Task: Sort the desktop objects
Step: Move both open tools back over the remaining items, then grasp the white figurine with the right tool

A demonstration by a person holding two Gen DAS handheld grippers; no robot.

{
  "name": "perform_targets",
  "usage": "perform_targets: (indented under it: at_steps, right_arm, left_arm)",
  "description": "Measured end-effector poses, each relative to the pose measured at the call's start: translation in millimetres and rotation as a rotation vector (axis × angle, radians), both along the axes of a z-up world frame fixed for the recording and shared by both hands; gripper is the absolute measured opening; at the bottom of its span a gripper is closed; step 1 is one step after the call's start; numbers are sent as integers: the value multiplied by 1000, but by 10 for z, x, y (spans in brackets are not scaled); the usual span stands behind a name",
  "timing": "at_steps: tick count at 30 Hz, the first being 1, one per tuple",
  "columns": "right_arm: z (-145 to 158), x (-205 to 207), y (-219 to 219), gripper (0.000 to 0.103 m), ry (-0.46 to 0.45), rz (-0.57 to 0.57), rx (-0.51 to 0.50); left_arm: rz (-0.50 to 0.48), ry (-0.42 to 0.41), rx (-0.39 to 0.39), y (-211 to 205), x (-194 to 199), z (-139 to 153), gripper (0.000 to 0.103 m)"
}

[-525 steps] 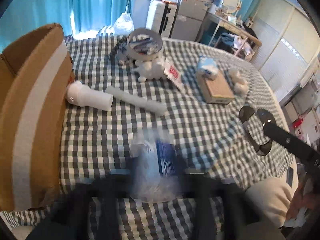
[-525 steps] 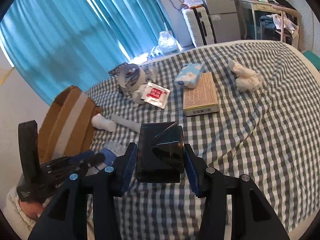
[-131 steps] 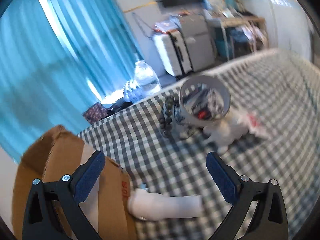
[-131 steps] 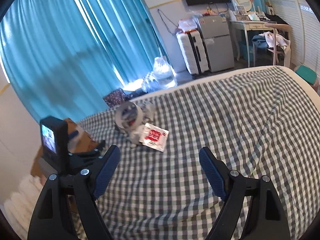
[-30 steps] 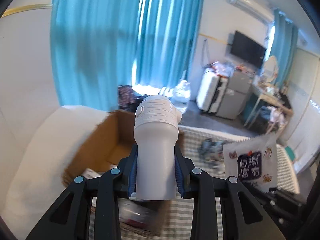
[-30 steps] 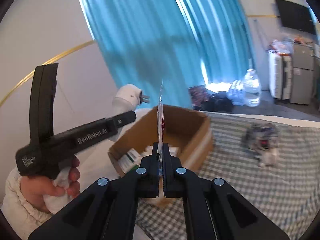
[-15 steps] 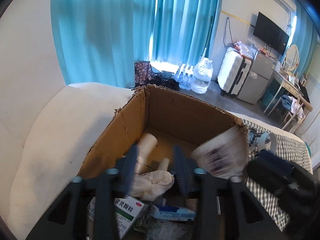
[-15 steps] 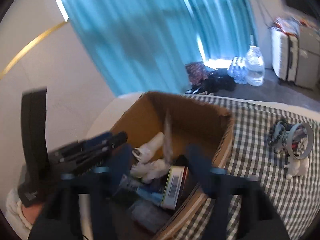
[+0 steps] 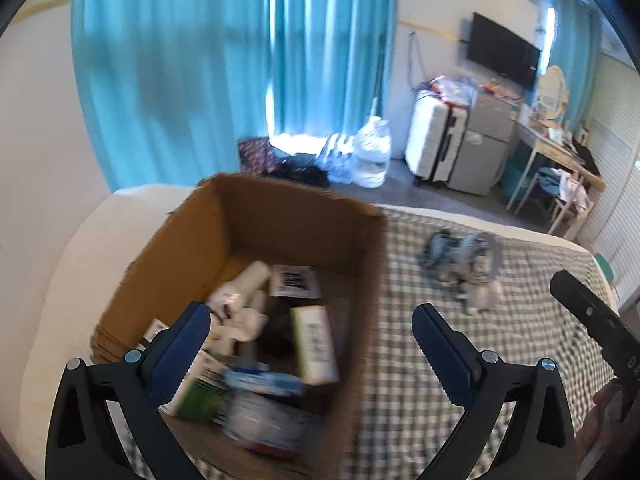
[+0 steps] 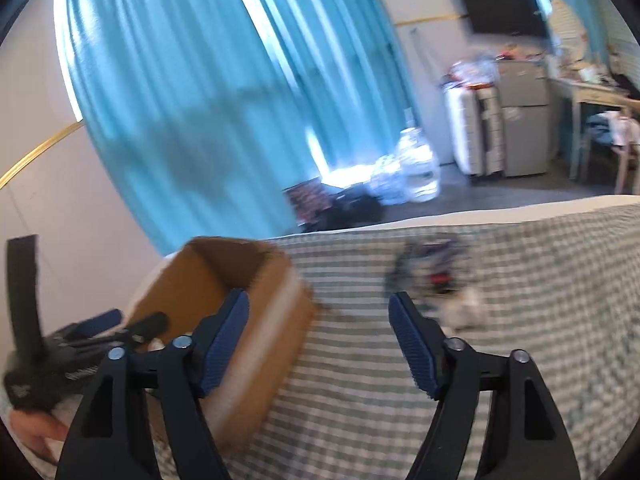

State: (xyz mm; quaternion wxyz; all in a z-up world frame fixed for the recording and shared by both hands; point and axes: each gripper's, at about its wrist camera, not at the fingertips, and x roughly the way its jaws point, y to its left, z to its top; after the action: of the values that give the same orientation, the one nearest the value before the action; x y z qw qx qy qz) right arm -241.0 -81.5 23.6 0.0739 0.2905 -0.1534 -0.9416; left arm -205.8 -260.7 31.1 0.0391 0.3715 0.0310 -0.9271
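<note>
An open cardboard box (image 9: 304, 216) stands at the left of the checked table and holds several sorted items: a white cylinder (image 9: 244, 284), a flat packet (image 9: 295, 280), small cartons (image 9: 316, 344). My left gripper (image 9: 310, 344) is open and empty, just above the box's near right side. My right gripper (image 10: 318, 328) is open and empty, over the cloth right of the box (image 10: 256, 320). A tape roll with a small white toy (image 9: 468, 272) lies on the cloth beyond; it shows blurred in the right wrist view (image 10: 440, 280).
The green checked tablecloth (image 9: 420, 380) covers the table to the right of the box. A white cushion edge (image 9: 72, 264) lies left of the box. Blue curtains, water bottles, a suitcase and a desk stand on the far side of the room.
My left gripper has let go of the white cylinder and my right gripper of the flat packet; both now lie in the box. Both grippers opened and swung right.
</note>
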Motion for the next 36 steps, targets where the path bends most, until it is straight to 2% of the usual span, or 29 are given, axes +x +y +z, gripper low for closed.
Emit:
perform_targets:
  at_steps: [3, 8, 12, 15, 20, 25, 28, 31, 36]
  right_arm:
    - [4, 277, 383, 79, 11, -80, 4]
    - [-49, 578, 871, 86, 29, -159, 22]
    - [-223, 621, 1079, 90, 6, -142, 9]
    - [-381, 574, 1172, 91, -18, -147, 18]
    - [-722, 357, 1216, 91, -74, -113, 30]
    - [-1018, -73, 1120, 91, -110, -56, 103]
    - [-1244, -422, 1059, 91, -138, -35, 147]
    - [-1467, -701, 1018, 91, -180, -14, 181]
    - [-1705, -1072, 957, 91, -218, 5, 216]
  left_arm:
    - [-37, 12, -5, 346, 115, 24, 103]
    - [-58, 5, 1, 875, 229, -175, 103]
    - [-59, -3, 7, 1182, 237, -421, 103]
    - [-62, -27, 5, 1324, 101, -624, 103]
    - [-43, -53, -23, 1388, -141, -977, 103]
    - [0, -73, -34, 1306, -449, -1315, 103]
    - [-22, -105, -69, 1284, -660, -1529, 103]
    - [-33, -84, -126, 1280, -768, -1679, 103]
    - [-51, -101, -126, 1261, -856, -1852, 103]
